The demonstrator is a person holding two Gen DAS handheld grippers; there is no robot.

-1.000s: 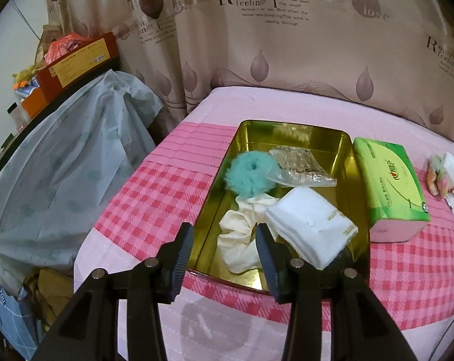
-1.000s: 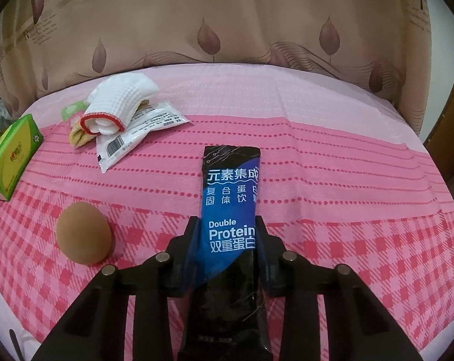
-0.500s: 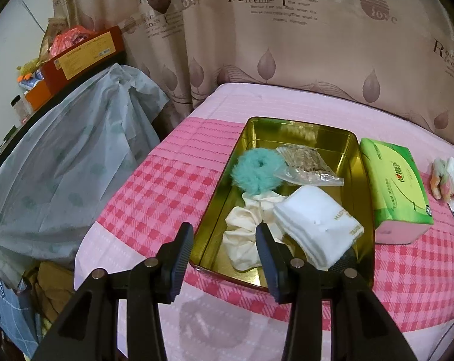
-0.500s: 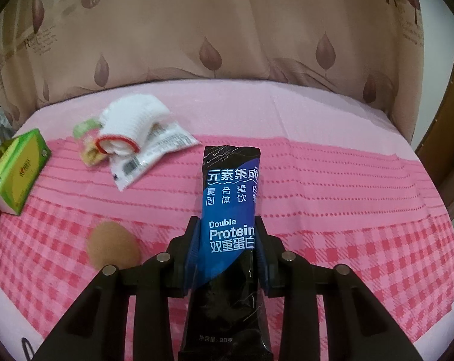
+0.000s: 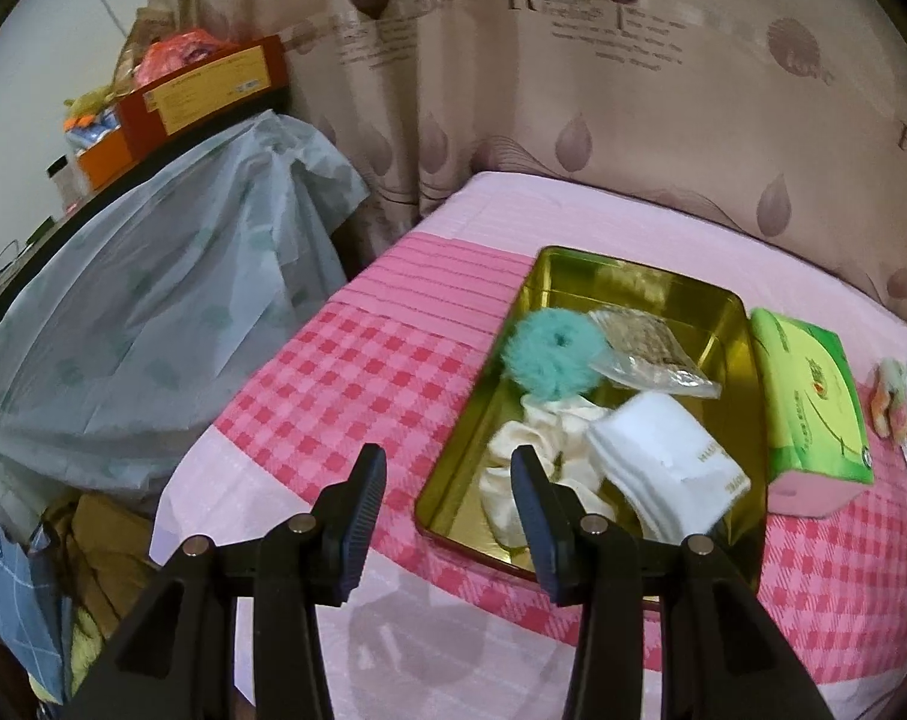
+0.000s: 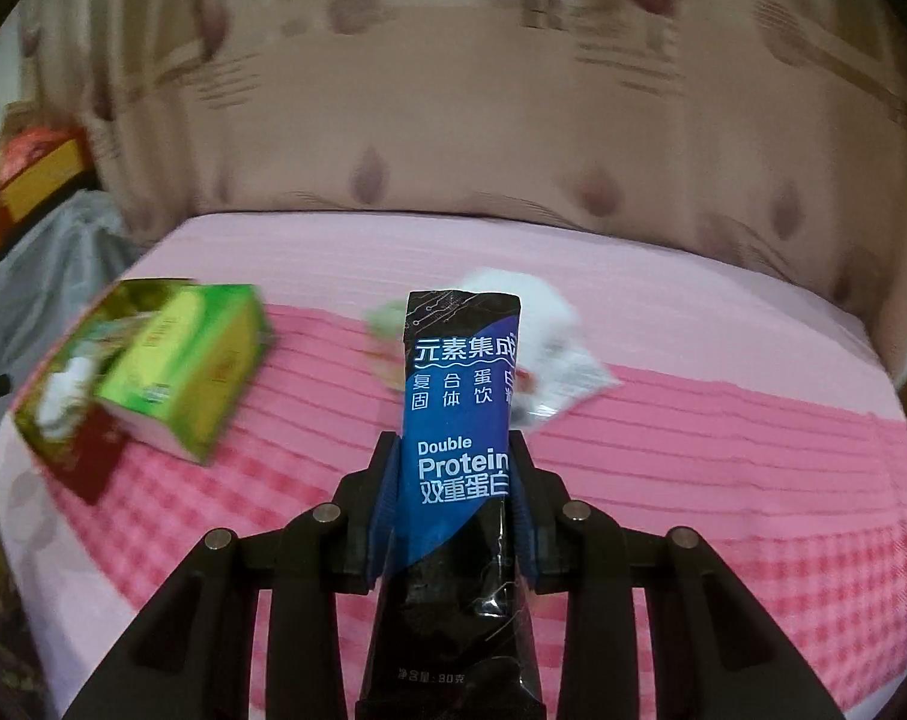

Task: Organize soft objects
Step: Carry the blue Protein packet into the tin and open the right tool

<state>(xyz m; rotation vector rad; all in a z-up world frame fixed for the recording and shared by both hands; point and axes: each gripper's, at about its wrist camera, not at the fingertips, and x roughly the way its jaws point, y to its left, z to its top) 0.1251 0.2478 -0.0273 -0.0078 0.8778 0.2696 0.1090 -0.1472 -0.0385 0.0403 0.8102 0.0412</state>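
My right gripper [image 6: 456,480] is shut on a blue and black protein sachet [image 6: 462,420], held up above the pink bedspread and pointing at the curtain. In the left wrist view a gold tin [image 5: 639,282] lies on the bed, holding a teal fluffy scrunchie [image 5: 549,357], a cream scrunchie [image 5: 513,474], a folded white cloth [image 5: 669,468] and a clear bag [image 5: 645,348]. My left gripper [image 5: 447,480] hangs open over the tin's near left corner with nothing between its fingers. The tin [image 6: 57,396] also shows blurred at the left of the right wrist view.
A green tissue pack [image 5: 810,402] lies right of the tin, seen also as a green tissue pack [image 6: 183,366] from the right. A white sock and wrappers [image 6: 543,330] lie behind the sachet. A plastic-covered shelf [image 5: 123,312] stands left of the bed. A patterned curtain [image 5: 573,90] hangs behind.
My right gripper has risen and swung left with the sachet; the tissue pack and tin have come into its view and the brown egg-like ball has left it. The left gripper has barely shifted.
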